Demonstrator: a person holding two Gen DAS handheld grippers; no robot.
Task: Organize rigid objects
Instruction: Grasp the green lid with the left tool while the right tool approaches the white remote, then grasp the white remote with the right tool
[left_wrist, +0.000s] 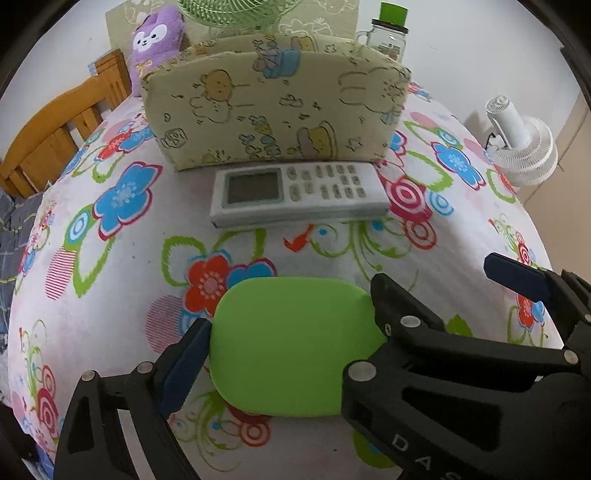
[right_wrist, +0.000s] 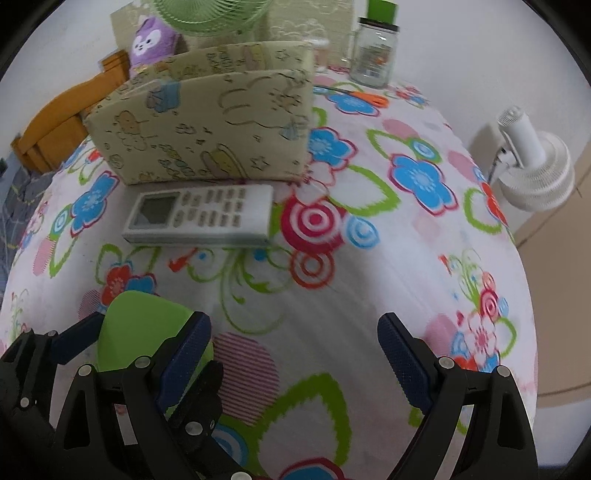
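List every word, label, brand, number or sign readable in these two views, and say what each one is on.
"DAS": white raised letters on the black gripper body, cut off by the frame edge, in the left wrist view.
Remote control: button markings and screen too blurred to read.
Glass jar: printed label too small to read.
Fabric organizer: cartoon drawings only, no legible words.
Nothing else is readable.
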